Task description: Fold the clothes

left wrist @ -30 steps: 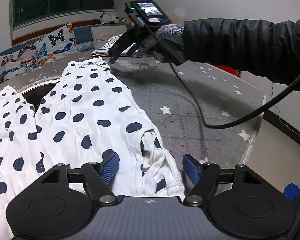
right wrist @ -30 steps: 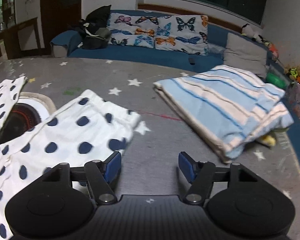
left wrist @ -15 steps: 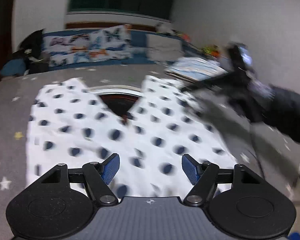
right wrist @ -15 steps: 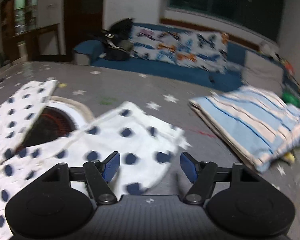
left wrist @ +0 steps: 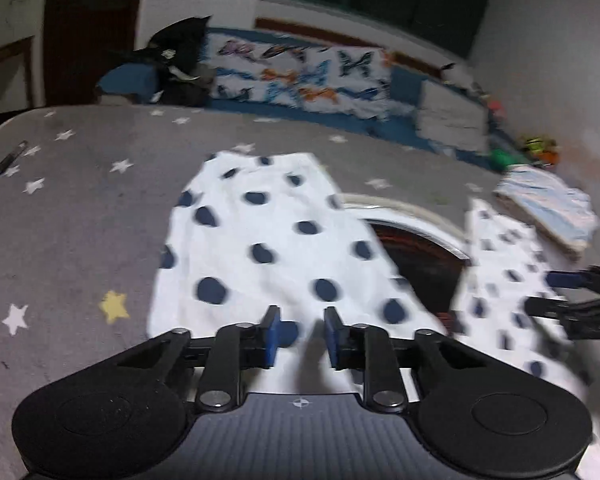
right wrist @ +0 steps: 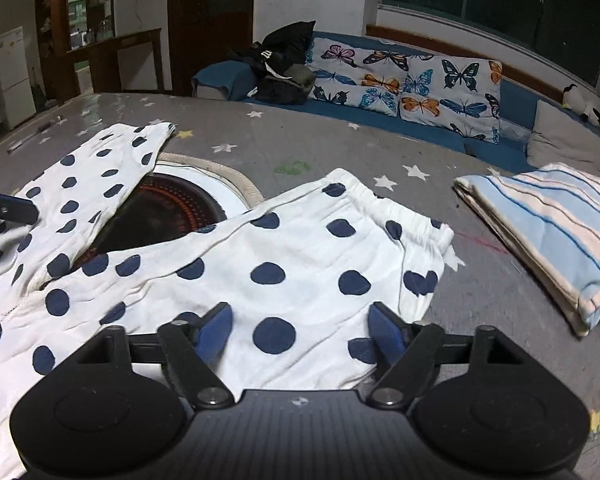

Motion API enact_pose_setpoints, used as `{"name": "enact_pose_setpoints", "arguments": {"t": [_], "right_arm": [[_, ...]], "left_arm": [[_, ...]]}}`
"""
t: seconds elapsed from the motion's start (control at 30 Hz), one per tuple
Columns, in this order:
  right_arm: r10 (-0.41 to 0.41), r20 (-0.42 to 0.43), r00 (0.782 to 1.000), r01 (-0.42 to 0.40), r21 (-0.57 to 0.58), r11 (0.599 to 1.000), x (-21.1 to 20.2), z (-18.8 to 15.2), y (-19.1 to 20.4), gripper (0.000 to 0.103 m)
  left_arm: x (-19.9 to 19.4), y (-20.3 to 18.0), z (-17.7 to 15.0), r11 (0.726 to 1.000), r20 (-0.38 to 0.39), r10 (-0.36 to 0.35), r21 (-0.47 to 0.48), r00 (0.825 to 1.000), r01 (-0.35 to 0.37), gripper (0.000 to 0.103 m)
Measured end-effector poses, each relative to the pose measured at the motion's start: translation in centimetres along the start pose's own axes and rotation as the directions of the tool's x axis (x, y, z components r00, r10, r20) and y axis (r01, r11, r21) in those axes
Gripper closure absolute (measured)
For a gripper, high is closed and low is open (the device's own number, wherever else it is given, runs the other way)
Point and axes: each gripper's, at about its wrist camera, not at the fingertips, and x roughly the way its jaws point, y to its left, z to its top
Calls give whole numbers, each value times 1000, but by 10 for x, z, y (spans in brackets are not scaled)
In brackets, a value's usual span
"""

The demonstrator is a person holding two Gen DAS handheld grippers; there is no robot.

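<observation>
— Left wrist view: where are the trousers (left wrist: 260,240)?
— Spread flat on the starry cloth (left wrist: 72,216); this leg runs away toward the sofa (left wrist: 300,80). The left gripper (left wrist: 299,338) has narrowed over the fabric; whether it pinches, I cannot tell.
— Right wrist view?
— The right gripper (right wrist: 298,326) is spread wide over the other leg, cuff toward the sofa.

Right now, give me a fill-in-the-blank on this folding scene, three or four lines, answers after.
1. The white garment is patterned with dark ____.
2. The right claw is ____, its pads spread over the cloth.
3. The folded blanket has blue and white ____.
4. The sofa cushions are printed with ____.

Missing words: dots; open; stripes; butterflies
</observation>
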Motion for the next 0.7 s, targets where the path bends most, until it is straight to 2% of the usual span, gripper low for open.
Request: {"name": "enact_pose_setpoints", "arguments": {"t": [0.03, 0.07, 0.1, 0.17, 0.3, 0.37, 0.47, 0.63, 0.7], "right_arm": [[-1, 1, 1000, 1, 1, 1000, 0, -1, 0, 23], [-3, 2, 1000, 3, 2, 1000, -1, -1, 0, 22], [-5, 3, 1000, 5, 3, 1000, -1, -2, 0, 22], [-9, 5, 1000, 9, 5, 1000, -2, -3, 1, 22], [-16, 10, 1000, 16, 9, 1000, -5, -5, 2, 22], [-20, 13, 1000, 19, 11, 1000, -6, -6, 2, 22], [-23, 16, 1000, 23, 16, 1000, -6, -7, 2, 22], [-28, 18, 999, 28, 16, 999, -5, -7, 3, 22], [-28, 13, 1000, 28, 16, 999, -5, -6, 3, 20]], "left_arm": [[0, 3, -1, 1000, 6, 20, -5, 1000, -20, 93], [-1, 6, -2, 999, 12, 40, -9, 999, -40, 100], [-1, 9, -3, 998, 19, 59, -14, 998, -59, 103], [-4, 13, -7, 998, 33, 57, -42, 998, -56, 103], [-12, -1, -14, 987, 89, 156, 16, 984, -158, 103], [-13, -1, -16, 983, 103, 176, 32, 979, -180, 103], [-13, 1, -14, 964, 120, 253, 53, 960, -261, 103], [-15, 13, -11, 959, 120, 277, 34, 953, -283, 103], [-15, 15, -9, 961, 112, 268, 34, 957, -273, 100]]}}
